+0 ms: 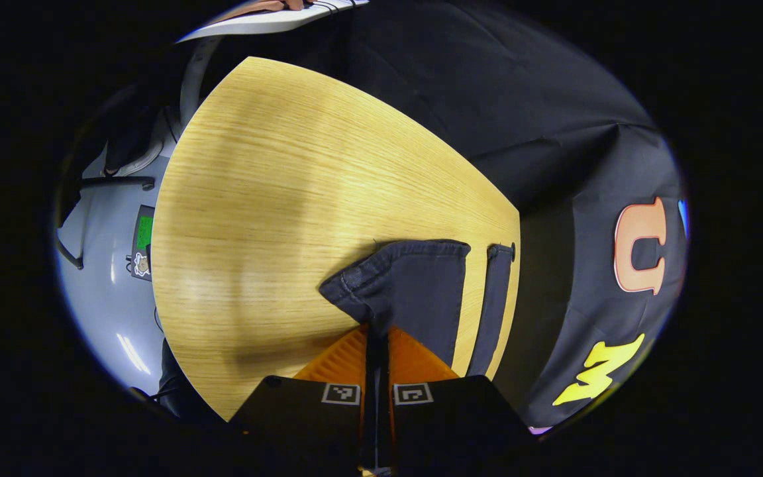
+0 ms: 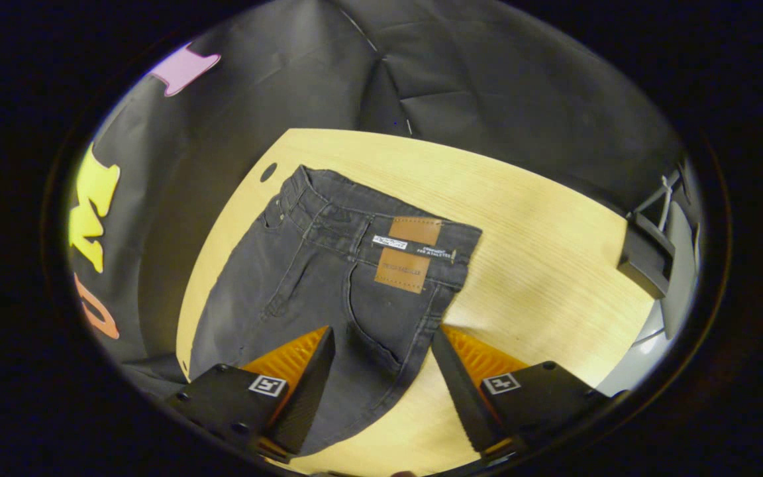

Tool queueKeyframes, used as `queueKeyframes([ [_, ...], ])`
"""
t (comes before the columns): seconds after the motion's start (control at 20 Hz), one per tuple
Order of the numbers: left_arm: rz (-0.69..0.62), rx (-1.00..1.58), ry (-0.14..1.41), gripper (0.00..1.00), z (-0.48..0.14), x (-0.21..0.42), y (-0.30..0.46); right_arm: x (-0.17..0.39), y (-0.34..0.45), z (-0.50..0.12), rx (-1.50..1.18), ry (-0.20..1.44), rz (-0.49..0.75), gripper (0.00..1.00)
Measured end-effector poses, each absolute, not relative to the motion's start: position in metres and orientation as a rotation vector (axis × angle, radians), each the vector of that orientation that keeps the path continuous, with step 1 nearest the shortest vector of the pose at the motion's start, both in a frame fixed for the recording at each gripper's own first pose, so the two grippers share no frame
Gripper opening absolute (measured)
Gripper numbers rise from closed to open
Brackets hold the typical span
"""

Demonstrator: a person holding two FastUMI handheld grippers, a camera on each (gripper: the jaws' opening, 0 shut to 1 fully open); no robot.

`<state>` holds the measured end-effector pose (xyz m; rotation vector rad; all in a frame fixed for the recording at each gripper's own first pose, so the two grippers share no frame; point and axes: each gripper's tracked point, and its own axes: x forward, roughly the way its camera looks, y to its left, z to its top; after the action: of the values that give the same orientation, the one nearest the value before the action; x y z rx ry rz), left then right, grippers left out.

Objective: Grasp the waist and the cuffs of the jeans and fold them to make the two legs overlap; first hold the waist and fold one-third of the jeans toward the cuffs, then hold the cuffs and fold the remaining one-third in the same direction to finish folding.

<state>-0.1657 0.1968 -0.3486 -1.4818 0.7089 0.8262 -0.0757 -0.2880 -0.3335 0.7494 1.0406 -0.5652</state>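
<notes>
Both right claw (image 2: 381, 358) fingers astride jeans (image 2: 328, 278)

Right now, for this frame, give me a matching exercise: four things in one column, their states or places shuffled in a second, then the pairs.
Things:
1. left gripper
2. right gripper
3. jeans
4. patch

States or places:
A. on the waistband
B. open, fingers apart above the denim
C. lying on the wooden table
D. closed on dark cloth

Pairs: 1-D, 2-B, 3-C, 4-A
</notes>
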Motion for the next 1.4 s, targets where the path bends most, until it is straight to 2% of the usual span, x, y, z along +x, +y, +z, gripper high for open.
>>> queueKeyframes([
  [0.1, 0.83, -1.489, 0.707, 0.05, -0.349, -0.166, 0.197, -0.084, -0.303, -0.342, 0.737, 1.048, -0.631, 0.48],
  [0.2, 0.84, -1.501, 0.71, 0.05, -0.349, -0.165, 0.197, -0.083, -0.3, -0.34, 0.817, 1.027, -0.647, 0.06],
  [0.25, 0.844, -1.498, 0.72, 0.04, -0.349, -0.165, 0.199, -0.083, -0.3, -0.34, 0.821, 1.031, -0.64, 0.01],
  [0.3, 0.842, -1.485, 0.741, 0.04, -0.349, -0.164, 0.199, -0.083, -0.301, -0.334, 0.808, 1.024, -0.623, 0.01],
  [0.35, 0.841, -1.468, 0.759, 0.04, -0.348, -0.164, 0.198, -0.08, -0.302, -0.327, 0.805, 1.007, -0.601, 0.05],
  [0.45, 0.827, -1.453, 0.765, 0.03, -0.342, -0.159, 0.2, -0.072, -0.3, -0.305, 0.84, 0.949, -0.564, 0.01],
  [0.8, 0.725, -1.535, 0.682, 0.03, -0.288, -0.095, 0.21, 0.006, -0.286, -0.252, 0.972, 0.817, -0.446, 0.01],
  [1.05, 0.668, -1.544, 0.688, 0.03, -0.269, -0.007, 0.219, 0.081, -0.276, -0.233, 0.963, 0.777, -0.36, 0.01],
  [1.4, 0.673, -1.496, 0.721, 0.04, -0.298, 0.129, 0.226, 0.187, -0.268, -0.257, 0.982, 0.731, -0.36, 0.01],
])
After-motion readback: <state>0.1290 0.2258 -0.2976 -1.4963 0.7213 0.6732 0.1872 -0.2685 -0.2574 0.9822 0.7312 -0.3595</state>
